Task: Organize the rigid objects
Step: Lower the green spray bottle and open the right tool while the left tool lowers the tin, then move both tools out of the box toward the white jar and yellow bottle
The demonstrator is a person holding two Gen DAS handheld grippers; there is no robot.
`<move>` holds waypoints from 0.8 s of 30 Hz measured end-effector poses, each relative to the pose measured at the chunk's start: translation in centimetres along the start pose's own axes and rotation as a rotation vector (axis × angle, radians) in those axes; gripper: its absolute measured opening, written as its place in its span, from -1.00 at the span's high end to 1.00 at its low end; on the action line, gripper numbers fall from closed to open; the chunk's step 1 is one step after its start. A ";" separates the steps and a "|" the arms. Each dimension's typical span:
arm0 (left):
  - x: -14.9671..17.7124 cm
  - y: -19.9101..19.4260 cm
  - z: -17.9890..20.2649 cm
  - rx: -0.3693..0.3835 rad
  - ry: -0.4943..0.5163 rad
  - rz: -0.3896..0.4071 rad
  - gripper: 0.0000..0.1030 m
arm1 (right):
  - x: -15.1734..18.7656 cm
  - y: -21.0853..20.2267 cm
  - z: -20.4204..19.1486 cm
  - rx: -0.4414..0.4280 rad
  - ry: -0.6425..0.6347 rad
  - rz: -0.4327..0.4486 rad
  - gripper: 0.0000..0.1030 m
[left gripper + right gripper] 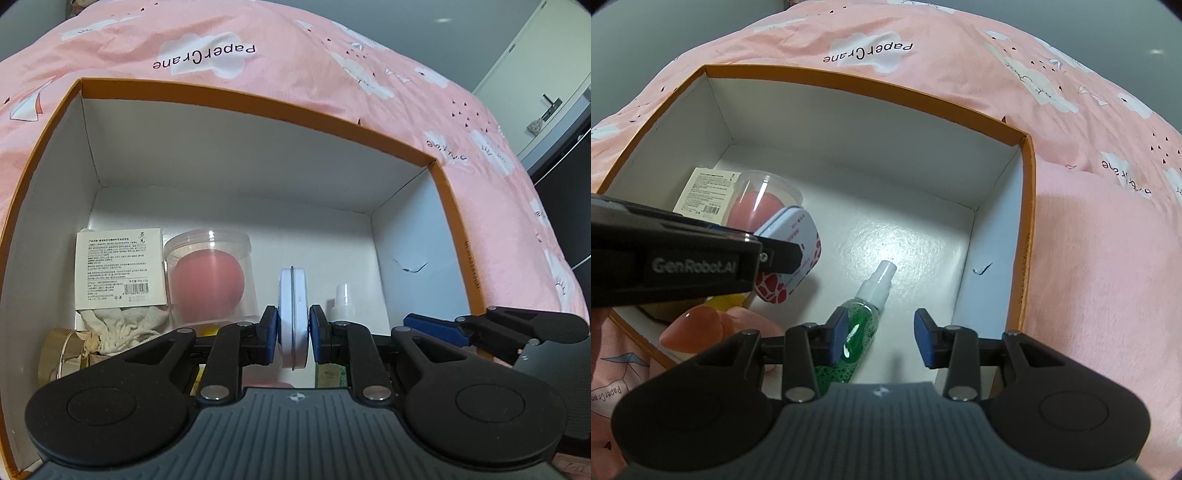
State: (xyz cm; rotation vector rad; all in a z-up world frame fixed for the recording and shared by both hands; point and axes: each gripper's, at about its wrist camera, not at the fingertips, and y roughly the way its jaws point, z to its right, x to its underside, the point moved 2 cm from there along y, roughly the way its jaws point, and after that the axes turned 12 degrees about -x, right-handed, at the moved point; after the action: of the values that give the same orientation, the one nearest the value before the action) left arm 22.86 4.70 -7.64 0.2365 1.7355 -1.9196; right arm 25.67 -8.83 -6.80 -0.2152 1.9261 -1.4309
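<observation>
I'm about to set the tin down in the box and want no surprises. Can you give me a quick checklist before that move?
1. Left tongs shut on the tin: ok.
2. Tin over the box, inside its walls: ok.
3. Bare floor ahead of the tin: ok.
4. Right tongs open, nothing pressed between them: ok.
5. Spray bottle lying released on the floor: ok.
6. Gap between tin and sponge jar: cannot tell.

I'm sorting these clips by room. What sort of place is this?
Most likely a bedroom. The orange-rimmed storage box sits on pink bedding printed with clouds and paper cranes, seemingly a bed, and a grey wall with a white door shows behind. The box holds toiletries, such as a green spray bottle.
</observation>
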 end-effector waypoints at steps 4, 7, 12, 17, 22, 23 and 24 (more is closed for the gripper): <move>0.1 0.0 0.1 -0.012 0.013 0.000 0.62 | 0.1 0.1 0.0 -0.008 0.002 0.000 0.24; 0.1 -0.1 0.0 -0.018 0.012 0.004 0.61 | 0.2 0.3 -0.1 -0.009 -0.002 -0.006 0.24; 0.3 -1.2 -0.4 -0.018 -0.003 0.042 0.42 | 0.4 0.8 -0.1 -0.016 -0.002 -0.037 0.27; 0.3 -3.3 -1.1 0.002 -0.031 0.114 0.42 | 0.3 1.1 0.2 -0.043 0.036 -0.049 0.27; 0.6 -5.6 -1.6 0.015 -0.053 0.181 0.42 | 0.6 2.2 1.4 -0.184 0.203 -0.105 0.32; 0.6 -6.1 -1.7 0.016 -0.054 0.191 0.42 | 0.8 2.5 1.5 -0.197 0.222 -0.111 0.34; 0.7 -6.4 -1.8 0.015 -0.053 0.201 0.42 | 1.0 2.7 1.5 -0.205 0.228 -0.109 0.36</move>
State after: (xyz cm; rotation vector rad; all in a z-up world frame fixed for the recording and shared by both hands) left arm 18.70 6.43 -2.66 0.3484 1.5991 -1.7781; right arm 26.57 -9.48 -9.85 -0.2648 2.2809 -1.3755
